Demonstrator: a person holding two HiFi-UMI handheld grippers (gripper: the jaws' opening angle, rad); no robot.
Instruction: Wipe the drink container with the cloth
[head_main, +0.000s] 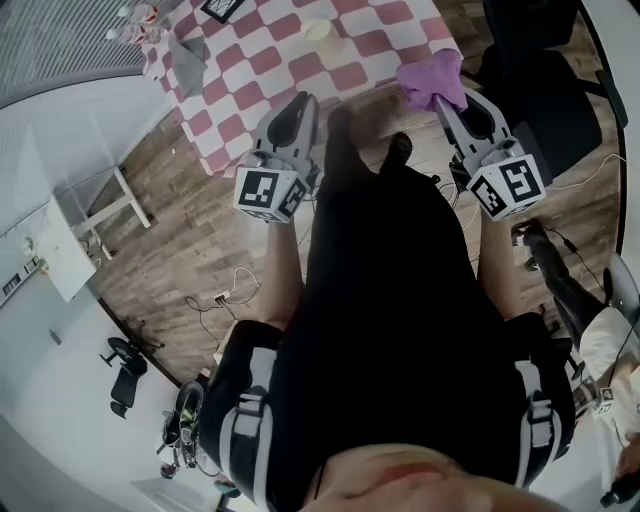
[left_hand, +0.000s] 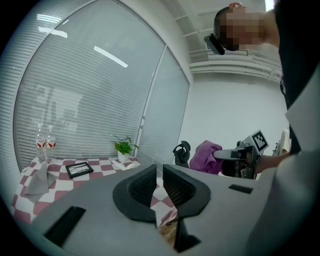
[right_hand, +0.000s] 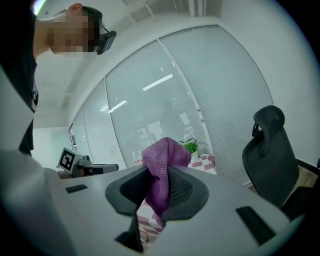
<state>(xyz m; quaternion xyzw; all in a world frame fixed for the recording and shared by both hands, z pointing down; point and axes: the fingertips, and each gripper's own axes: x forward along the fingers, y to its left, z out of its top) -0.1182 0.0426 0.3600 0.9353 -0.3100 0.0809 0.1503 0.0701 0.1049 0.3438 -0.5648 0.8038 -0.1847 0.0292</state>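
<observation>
A purple cloth (head_main: 433, 80) hangs bunched between the jaws of my right gripper (head_main: 447, 102), which is shut on it; in the right gripper view the cloth (right_hand: 162, 167) fills the gap of that gripper (right_hand: 159, 175). My left gripper (head_main: 300, 108) is shut with nothing in it, its jaws nearly touching in the left gripper view (left_hand: 160, 175). Both are held over the near edge of the pink-and-white checked table (head_main: 300, 62). Two clear bottles with red labels (left_hand: 45, 145) stand at the table's far left corner (head_main: 135, 20), well away from both grippers.
On the table lie a folded grey cloth (head_main: 188, 62), a black picture frame (left_hand: 79, 170) and a small potted plant (left_hand: 123, 148). A black office chair (head_main: 540, 75) stands right of the table. Cables (head_main: 225, 290) trail over the wood floor.
</observation>
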